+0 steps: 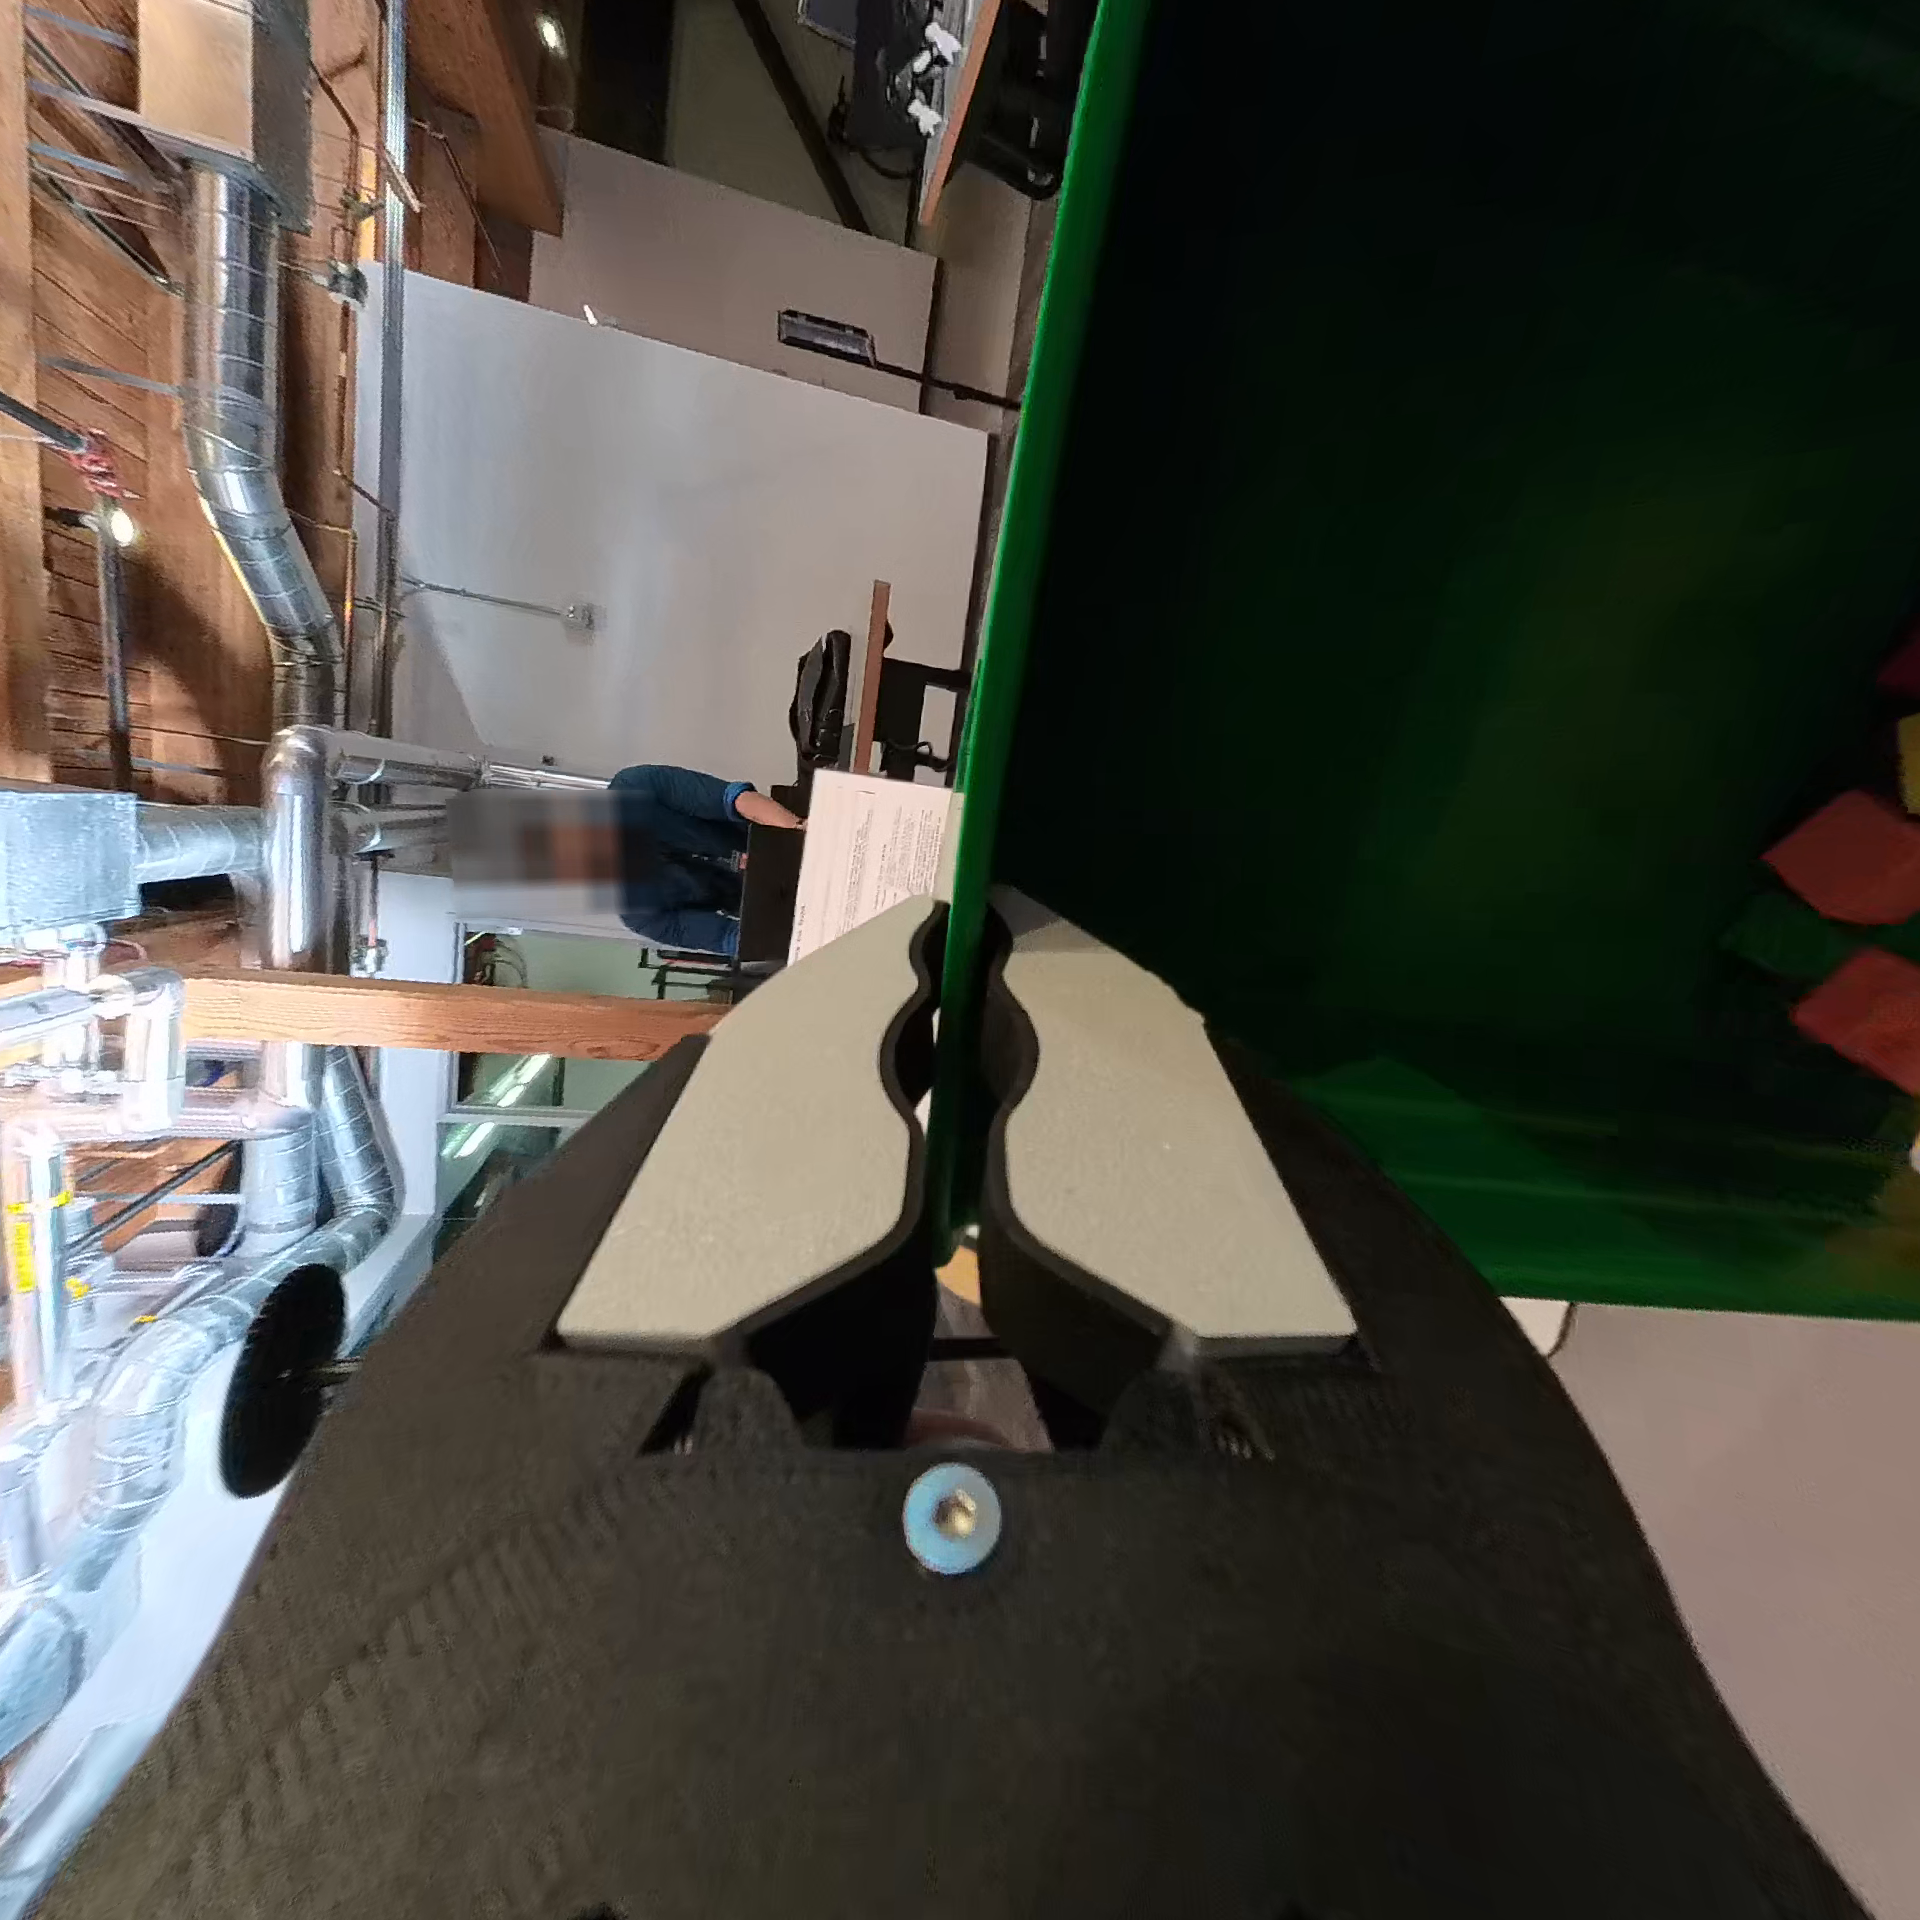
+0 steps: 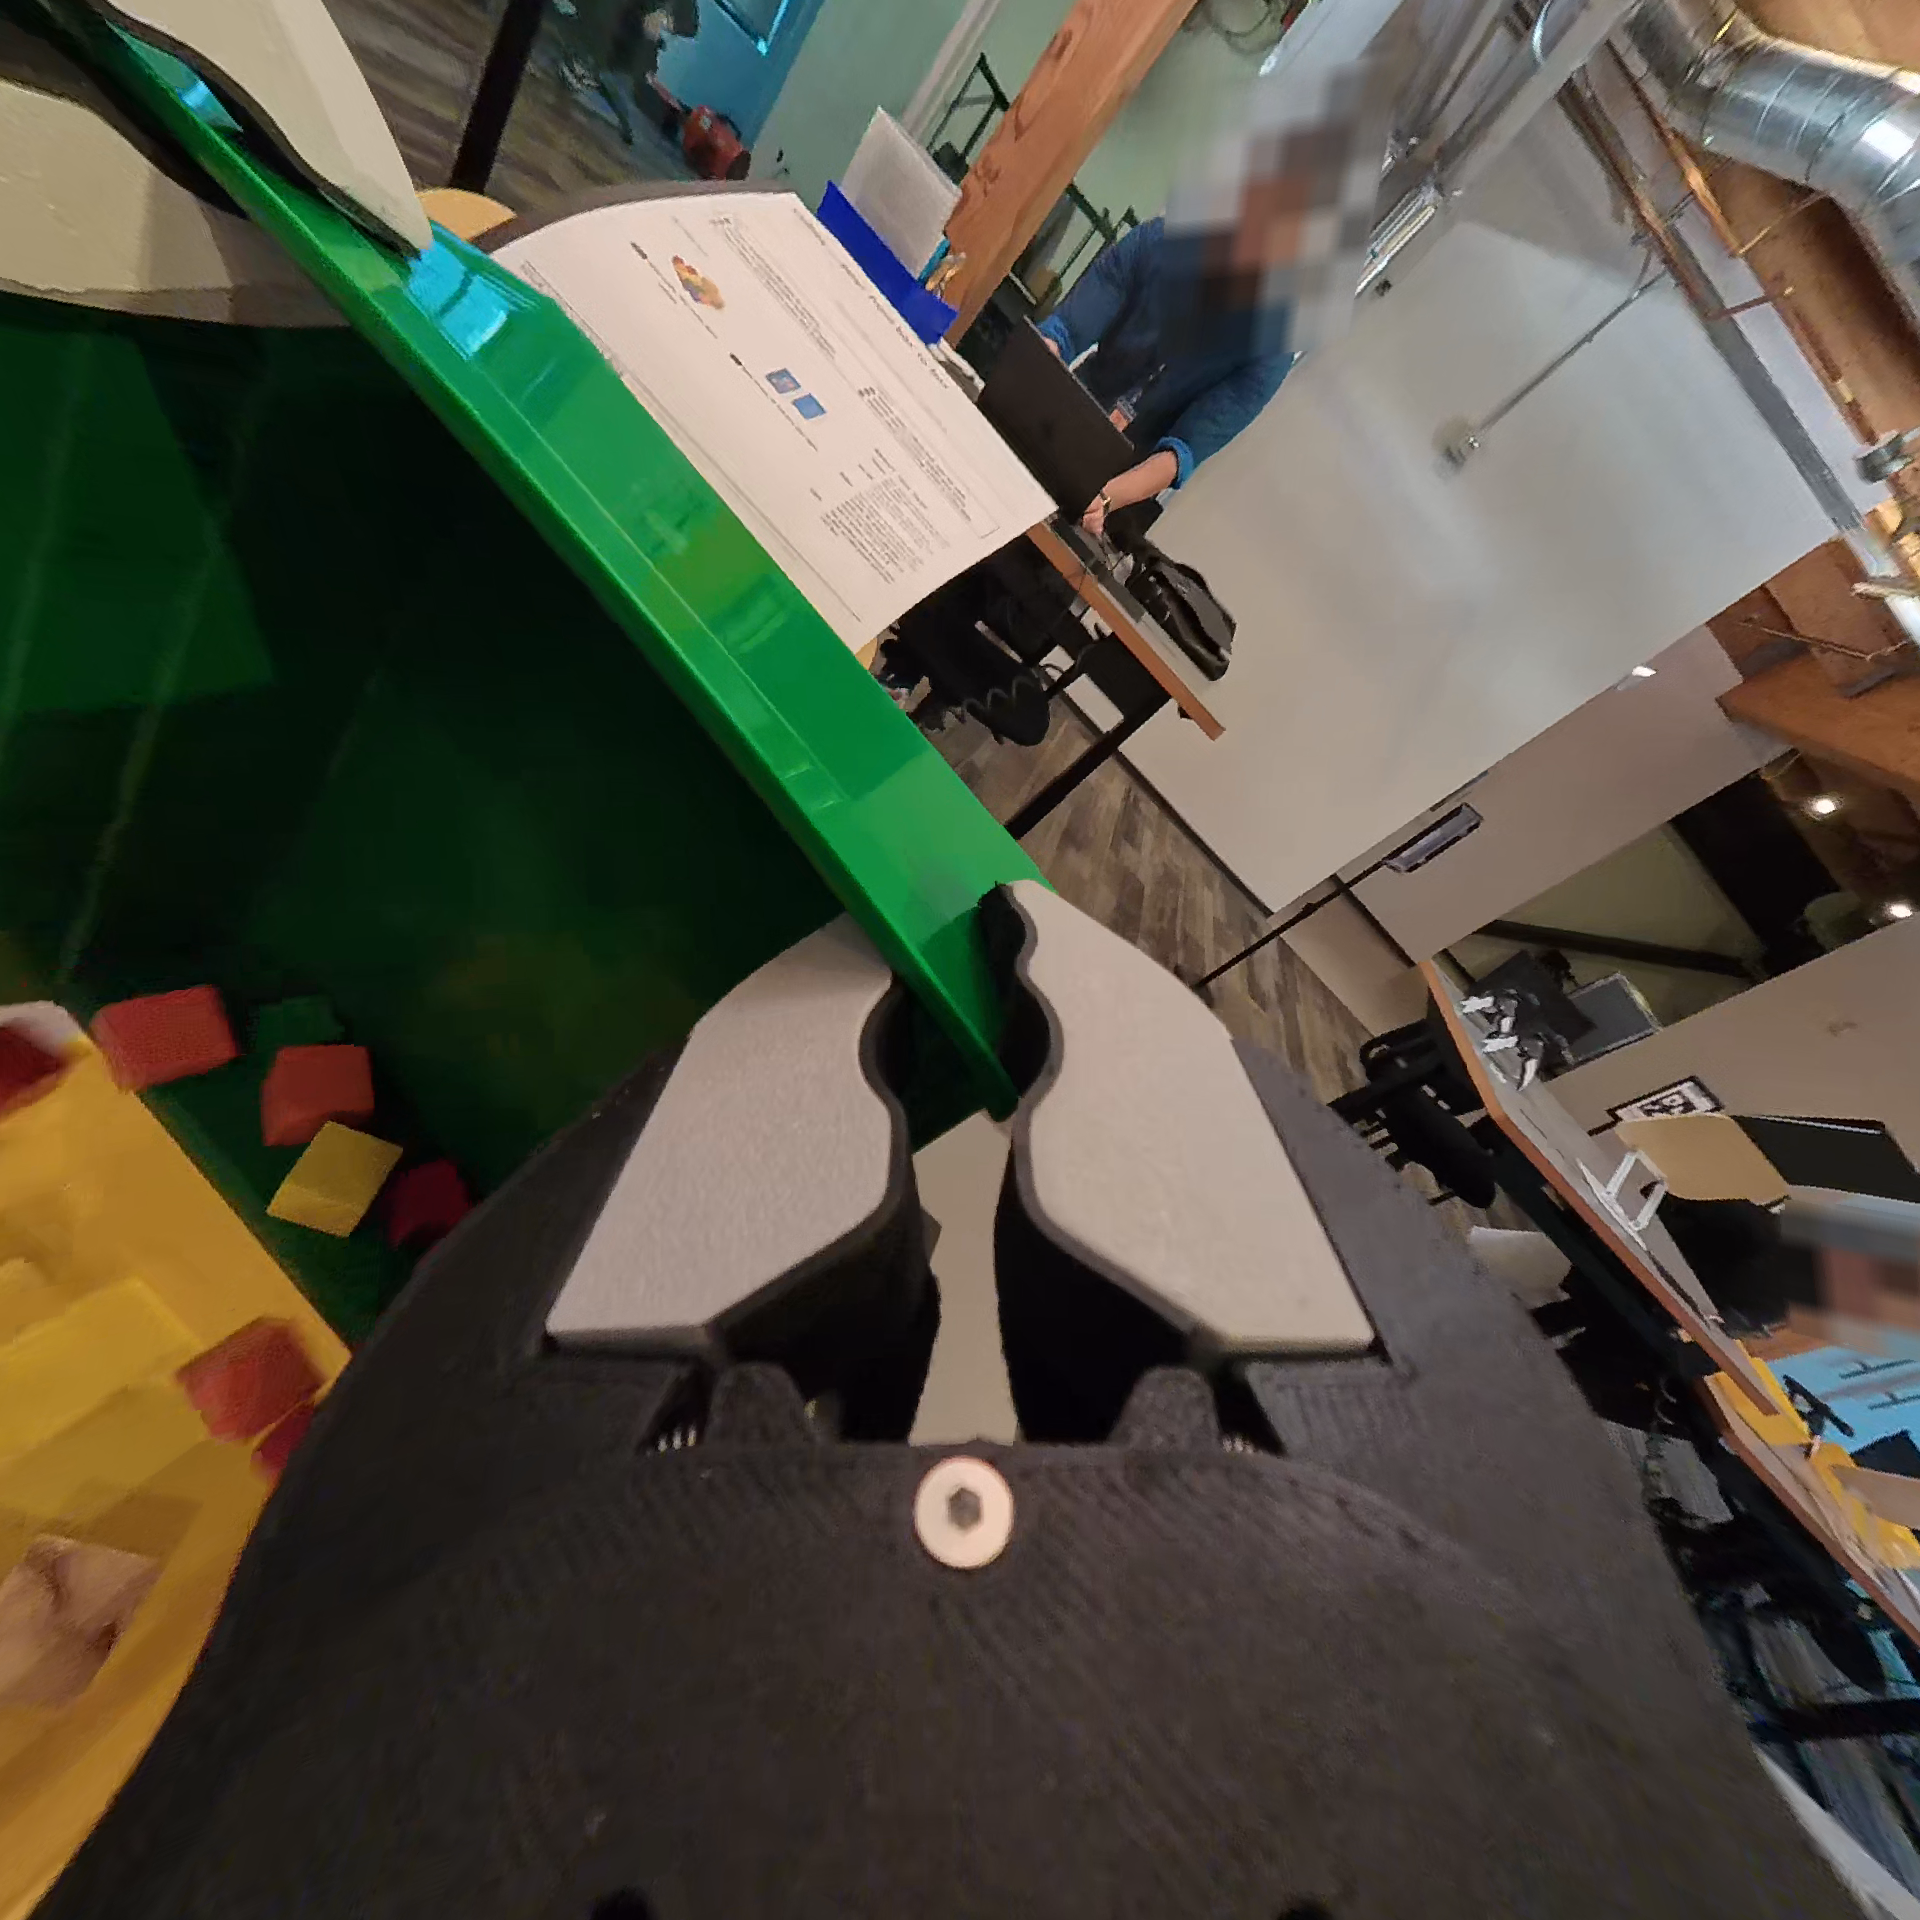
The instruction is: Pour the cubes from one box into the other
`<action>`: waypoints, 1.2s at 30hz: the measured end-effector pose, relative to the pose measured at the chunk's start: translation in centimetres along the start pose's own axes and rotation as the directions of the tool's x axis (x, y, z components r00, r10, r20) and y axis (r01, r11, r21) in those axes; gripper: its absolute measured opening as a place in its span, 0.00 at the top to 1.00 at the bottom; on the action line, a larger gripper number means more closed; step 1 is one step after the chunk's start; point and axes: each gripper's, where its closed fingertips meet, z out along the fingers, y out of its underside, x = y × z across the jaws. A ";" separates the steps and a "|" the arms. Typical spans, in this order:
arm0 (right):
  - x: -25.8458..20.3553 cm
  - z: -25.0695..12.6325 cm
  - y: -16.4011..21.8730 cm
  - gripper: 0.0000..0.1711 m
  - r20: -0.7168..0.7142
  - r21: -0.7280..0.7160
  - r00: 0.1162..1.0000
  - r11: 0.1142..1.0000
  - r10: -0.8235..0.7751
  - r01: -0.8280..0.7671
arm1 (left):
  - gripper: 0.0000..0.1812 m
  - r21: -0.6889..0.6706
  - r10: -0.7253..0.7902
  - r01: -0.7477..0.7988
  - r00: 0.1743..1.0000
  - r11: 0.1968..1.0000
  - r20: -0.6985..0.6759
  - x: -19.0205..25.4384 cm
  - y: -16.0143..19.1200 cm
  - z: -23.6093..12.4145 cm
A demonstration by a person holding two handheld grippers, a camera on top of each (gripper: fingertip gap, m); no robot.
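A green box [image 1: 1455, 623] is held up and tilted on its side by both grippers. My left gripper [image 1: 961, 935] is shut on the box's rim, seen edge-on. My right gripper [image 2: 1003, 935] is shut on another part of the same green rim [image 2: 665, 540]. Red, yellow and green cubes [image 2: 312, 1091] slide along the inside of the green box [image 2: 312, 675]; some show at the right edge of the left wrist view [image 1: 1860, 873]. A yellow box [image 2: 94, 1299] with cubes in it lies at the lower left of the right wrist view. The left gripper's fingers [image 2: 312, 104] show at the top left there.
A printed sheet of paper [image 2: 810, 416] stands behind the green box. A person in blue [image 2: 1153, 343] sits at a desk with a black laptop [image 2: 1049, 426] beyond. White partitions, desks, chairs and ceiling ducts fill the background.
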 end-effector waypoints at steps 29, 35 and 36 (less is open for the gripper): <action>0.3 -1.6 -1.4 0.96 -0.058 0.025 0.996 0.997 -0.066 0.068 | 0.99 0.051 -0.030 0.029 0.999 0.998 0.020 -0.6 -0.4 -1.4; 0.6 -1.8 -1.8 0.96 -0.052 0.021 0.997 0.998 -0.066 0.067 | 0.98 0.044 -0.019 0.017 0.999 0.999 0.044 -1.3 -0.6 -1.8; 0.6 -1.6 -1.8 0.96 -0.040 0.015 0.998 0.998 -0.054 0.055 | 0.99 0.024 0.006 -0.008 0.998 1.000 0.060 -1.3 -0.5 -1.7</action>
